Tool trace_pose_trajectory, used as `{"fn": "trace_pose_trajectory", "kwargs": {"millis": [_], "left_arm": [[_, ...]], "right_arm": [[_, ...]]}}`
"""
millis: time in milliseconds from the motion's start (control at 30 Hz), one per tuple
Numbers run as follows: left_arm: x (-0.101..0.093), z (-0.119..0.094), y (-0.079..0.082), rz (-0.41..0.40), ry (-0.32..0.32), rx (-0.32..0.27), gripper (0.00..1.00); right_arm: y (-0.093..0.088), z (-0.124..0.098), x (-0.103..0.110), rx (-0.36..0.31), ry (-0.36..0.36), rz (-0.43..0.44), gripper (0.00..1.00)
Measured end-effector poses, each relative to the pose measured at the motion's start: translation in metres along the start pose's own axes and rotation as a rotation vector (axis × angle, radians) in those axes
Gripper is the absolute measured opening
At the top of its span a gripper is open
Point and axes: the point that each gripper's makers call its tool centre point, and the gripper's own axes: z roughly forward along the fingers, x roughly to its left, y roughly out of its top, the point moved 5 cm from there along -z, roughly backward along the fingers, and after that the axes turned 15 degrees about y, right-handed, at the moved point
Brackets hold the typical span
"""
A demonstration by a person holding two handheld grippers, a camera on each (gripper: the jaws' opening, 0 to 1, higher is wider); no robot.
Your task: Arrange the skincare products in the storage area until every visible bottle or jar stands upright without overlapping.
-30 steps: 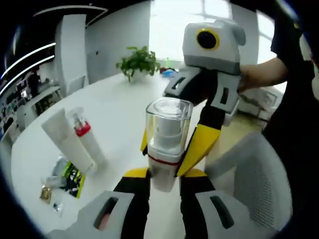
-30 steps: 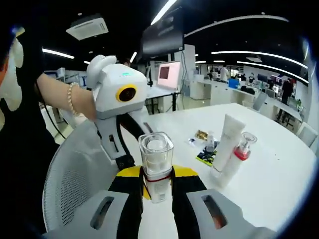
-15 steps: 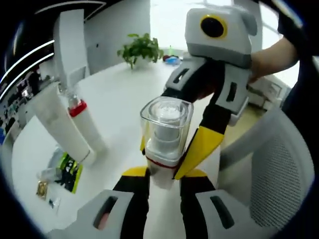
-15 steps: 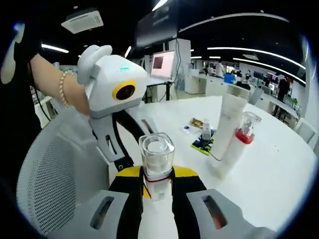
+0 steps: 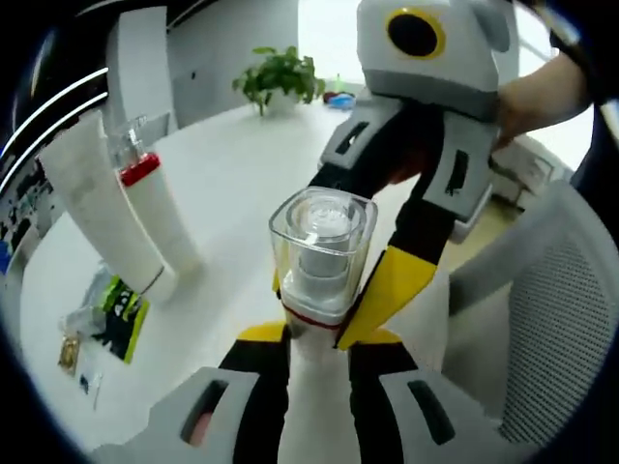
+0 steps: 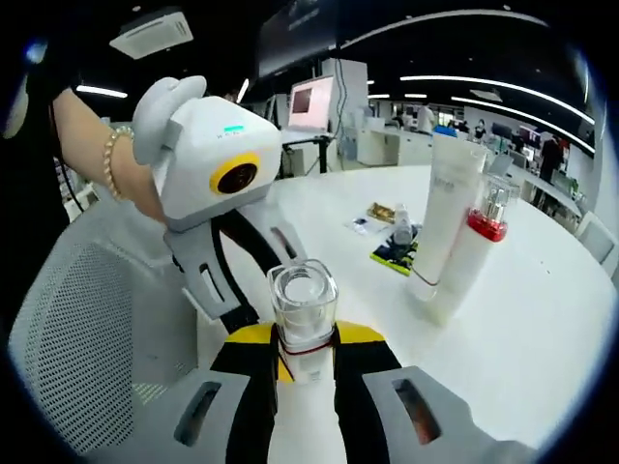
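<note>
A white bottle with a clear square cap is held upright above the table's edge, between both grippers. My left gripper is shut on its lower body. The right gripper comes in from the upper right, its yellow jaws pressed to the bottle's neck at the red band. In the right gripper view the same bottle stands between my right gripper, with the left gripper reaching in from the left. A white tube and a red-collared pump bottle stand upright together on the table.
Flat sachets and a small vial lie near the tube and the pump bottle. A grey mesh chair sits under the held bottle. A potted plant stands at the table's far side. A person's hand grips the left gripper.
Both views have drifted toward the table, so the tube and pump bottle look larger and nearer. The capped bottle stays held between both grippers.
</note>
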Motion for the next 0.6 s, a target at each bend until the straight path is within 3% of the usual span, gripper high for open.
{"fn": "trace_pose_trajectory", "kwargs": {"millis": [400, 600], "left_arm": [[0.004, 0.010, 0.004, -0.046, 0.003, -0.033, 0.21], [0.018, 0.018, 0.006, -0.035, -0.004, -0.042, 0.21]], "right_arm": [[-0.003, 0.001, -0.015, -0.020, -0.005, 0.031, 0.21], [0.000, 0.002, -0.027, -0.035, -0.010, 0.044, 0.21]]}}
